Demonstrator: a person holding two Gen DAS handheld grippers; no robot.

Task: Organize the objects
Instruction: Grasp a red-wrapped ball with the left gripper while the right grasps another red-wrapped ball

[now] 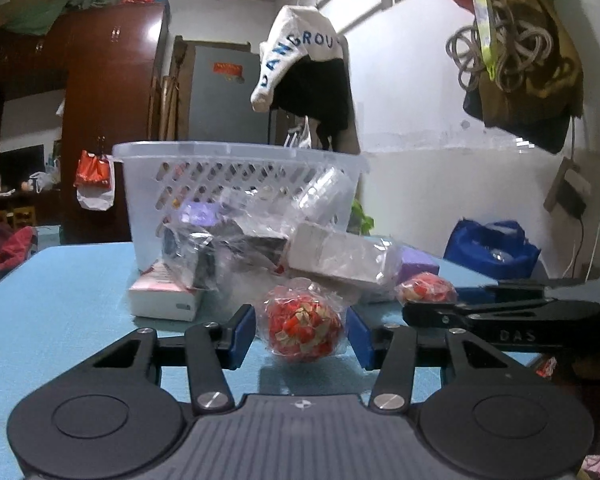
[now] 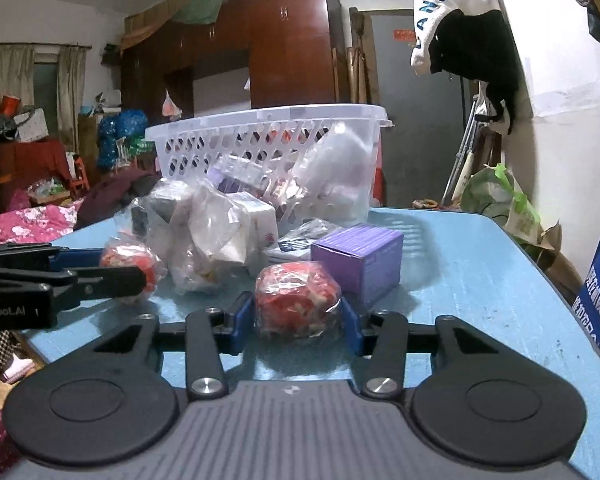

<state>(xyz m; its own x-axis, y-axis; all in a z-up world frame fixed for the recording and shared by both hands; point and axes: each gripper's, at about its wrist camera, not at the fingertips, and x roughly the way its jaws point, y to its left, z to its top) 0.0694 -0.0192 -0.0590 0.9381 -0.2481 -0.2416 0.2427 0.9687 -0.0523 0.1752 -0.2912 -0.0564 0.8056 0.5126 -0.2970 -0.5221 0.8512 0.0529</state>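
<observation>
Wrapped balls on blue table

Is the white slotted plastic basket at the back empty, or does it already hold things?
Not empty. Packages show through the slotted wall of the white plastic basket, purple and wrapped ones among them, piled well below the rim.

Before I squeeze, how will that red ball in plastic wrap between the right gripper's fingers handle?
The red ball looks rounded, so it may roll on the blue table if nudged. Its loose, shiny wrap could crinkle and slip against the right gripper pads. It seems small and probably light, though what's inside isn't visible.
</observation>
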